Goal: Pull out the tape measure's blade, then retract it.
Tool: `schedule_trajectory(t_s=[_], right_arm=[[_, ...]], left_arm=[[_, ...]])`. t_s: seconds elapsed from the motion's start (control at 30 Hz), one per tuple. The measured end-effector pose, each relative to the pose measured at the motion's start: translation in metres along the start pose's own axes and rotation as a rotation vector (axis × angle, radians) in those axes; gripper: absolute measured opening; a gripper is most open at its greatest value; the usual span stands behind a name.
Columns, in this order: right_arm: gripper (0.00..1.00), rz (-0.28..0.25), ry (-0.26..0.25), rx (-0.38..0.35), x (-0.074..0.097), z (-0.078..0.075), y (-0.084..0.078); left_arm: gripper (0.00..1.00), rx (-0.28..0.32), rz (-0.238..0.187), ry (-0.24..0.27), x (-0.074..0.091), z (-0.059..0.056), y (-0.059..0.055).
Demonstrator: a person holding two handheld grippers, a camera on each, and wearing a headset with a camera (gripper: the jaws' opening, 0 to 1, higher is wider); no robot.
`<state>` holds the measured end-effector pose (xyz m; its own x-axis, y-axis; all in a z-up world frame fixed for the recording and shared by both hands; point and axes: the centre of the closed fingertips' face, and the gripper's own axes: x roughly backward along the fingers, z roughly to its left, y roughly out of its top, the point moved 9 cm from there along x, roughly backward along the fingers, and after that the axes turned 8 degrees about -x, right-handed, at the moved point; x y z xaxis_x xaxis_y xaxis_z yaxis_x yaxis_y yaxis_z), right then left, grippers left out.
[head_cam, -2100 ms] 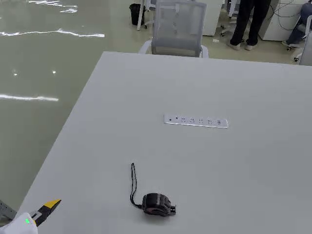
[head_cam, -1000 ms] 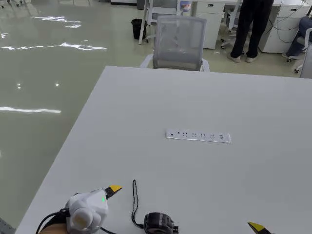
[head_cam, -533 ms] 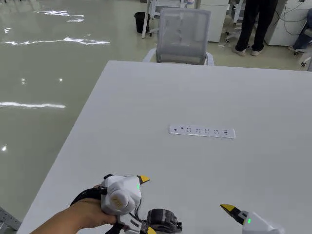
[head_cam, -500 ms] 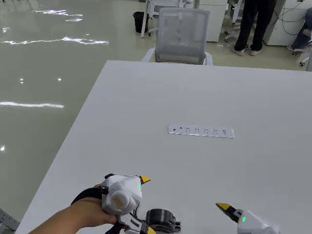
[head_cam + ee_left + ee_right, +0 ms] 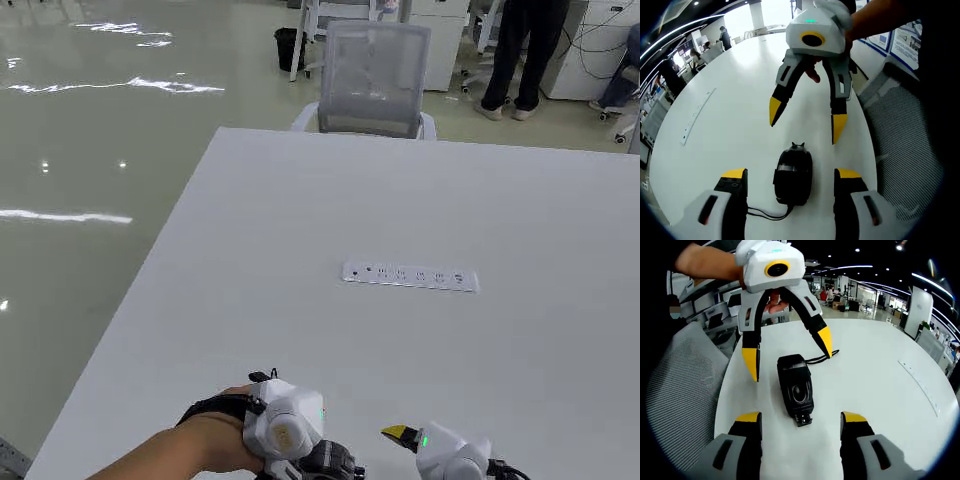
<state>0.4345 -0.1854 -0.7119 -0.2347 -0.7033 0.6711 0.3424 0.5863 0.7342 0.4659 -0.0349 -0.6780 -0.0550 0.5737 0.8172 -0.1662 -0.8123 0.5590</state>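
Observation:
The black tape measure [image 5: 794, 172] lies flat on the white table [image 5: 300, 220], its blade still inside. My left gripper [image 5: 791, 174] is open, one jaw on each side of the case, without touching it. The wrist cord [image 5: 765, 215] trails back toward me. Opposite it, my right gripper [image 5: 801, 418] is open and faces the blade's hook end [image 5: 802, 420], just short of the tape measure [image 5: 796, 385]. In the head view both grippers sit at the table's near edge, the left [image 5: 288, 435] over the tape measure [image 5: 335, 463], and one yellow fingertip [image 5: 396, 433] of the right points at it.
A white power strip [image 5: 410, 276] lies mid-table, well beyond the grippers. A grey mesh chair [image 5: 372, 70] stands at the far edge, with people standing [image 5: 515, 45] behind it. Another mesh chair [image 5: 910, 125] is close to the near edge. The table's left edge [image 5: 130, 300] drops to the floor.
The left gripper has come in from the left and now straddles the tape measure. The right gripper has moved in from the right toward it. The tape measure has stayed put.

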Motion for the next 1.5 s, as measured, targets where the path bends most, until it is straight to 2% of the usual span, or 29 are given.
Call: schedule_trajectory(t_s=[0.13, 0.2, 0.33, 0.43, 0.53, 0.6, 0.67, 0.73, 0.9, 0.93, 0.97, 1.03, 1.1, 1.3, 1.37, 1.5], right_arm=[[0.59, 0.041, 0.023, 0.028, -0.008, -0.002, 0.0], [0.58, 0.097, 0.022, 0.091, -0.012, -0.003, -0.003], [0.58, 0.11, 0.063, 0.011, -0.023, -0.003, -0.008], [0.54, 0.135, 0.063, 0.038, -0.026, -0.003, -0.013], [0.5, 0.143, 0.062, 0.036, -0.028, -0.006, -0.013], [0.48, 0.158, 0.06, 0.046, -0.03, -0.009, -0.015], [0.47, 0.177, 0.06, 0.055, -0.033, -0.011, -0.016], [0.46, 0.18, 0.061, 0.064, -0.035, -0.012, -0.013], [0.39, 0.181, 0.073, 0.099, -0.04, -0.009, -0.009], [0.38, 0.182, 0.074, 0.103, -0.041, -0.01, -0.008], [0.35, 0.183, 0.075, 0.106, -0.042, -0.01, -0.007], [0.3, 0.186, 0.084, 0.133, -0.043, -0.009, -0.005], [0.23, 0.187, 0.091, 0.113, -0.046, -0.006, -0.004], [0.22, 0.181, 0.098, 0.136, -0.043, -0.008, -0.006], [0.22, 0.169, 0.101, 0.129, -0.042, -0.009, -0.007], [0.21, 0.197, 0.114, 0.152, -0.042, -0.009, -0.005]], left_arm=[[0.62, 0.012, 0.008, -0.018, -0.007, 0.002, 0.001], [0.6, 0.019, 0.018, -0.029, -0.012, 0.002, 0.001], [0.54, 0.007, 0.035, -0.029, -0.021, 0.002, 0.0], [0.53, 0.031, 0.055, -0.057, -0.027, -0.004, 0.0], [0.46, -0.016, 0.109, -0.044, -0.032, -0.007, -0.003], [0.43, -0.012, 0.112, -0.05, -0.035, -0.008, -0.004], [0.42, 0.0, 0.112, -0.055, -0.037, -0.003, -0.005], [0.42, 0.041, 0.121, -0.075, -0.037, -0.002, -0.006], [0.42, -0.006, 0.146, -0.088, -0.042, -0.003, -0.006], [0.4, -0.024, 0.155, -0.075, -0.043, -0.001, -0.007], [0.38, -0.041, 0.155, -0.085, -0.043, -0.001, -0.006], [0.38, -0.028, 0.152, -0.087, -0.043, -0.002, -0.006], [0.37, -0.027, 0.14, -0.088, -0.042, -0.002, -0.007], [0.37, -0.05, 0.146, -0.092, -0.042, -0.003, -0.006], [0.37, -0.058, 0.164, -0.096, -0.043, -0.004, -0.005], [0.37, -0.062, 0.182, -0.098, -0.043, -0.003, -0.005]])
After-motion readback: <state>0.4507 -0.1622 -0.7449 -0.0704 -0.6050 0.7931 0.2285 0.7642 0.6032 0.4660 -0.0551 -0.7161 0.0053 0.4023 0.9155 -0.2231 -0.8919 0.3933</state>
